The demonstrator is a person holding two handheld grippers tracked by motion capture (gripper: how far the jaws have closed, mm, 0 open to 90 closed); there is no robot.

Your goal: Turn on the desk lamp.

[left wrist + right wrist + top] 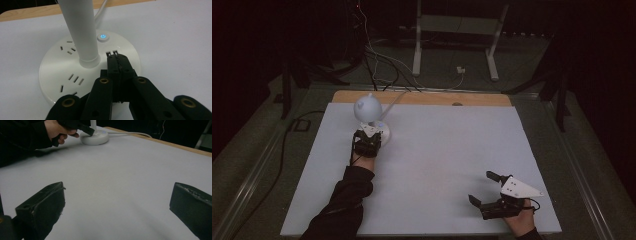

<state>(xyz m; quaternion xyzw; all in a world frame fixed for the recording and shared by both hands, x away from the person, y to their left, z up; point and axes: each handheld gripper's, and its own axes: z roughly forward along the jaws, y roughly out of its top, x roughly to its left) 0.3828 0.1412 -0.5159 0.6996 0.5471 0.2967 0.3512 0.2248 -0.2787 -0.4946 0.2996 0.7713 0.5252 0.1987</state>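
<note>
Left claw [117, 58] pressed closed over lamp base [57, 75] (right claw [117, 207] wide apart).

both grippers are black. the left gripper [117, 65] has 2 broad, flat link arms, each set with brass-ringed pivot holes, and narrow jaws with ridged inner faces. the right gripper [485, 187] has 2 chunky, blunt-ended jaw blocks with worn, dusty edges, and it carries a pale grey 3-cornered plate [519, 187] dotted with small holes on top. a dark long sleeve [343, 200] covers the left forearm down to the wrist.
</note>
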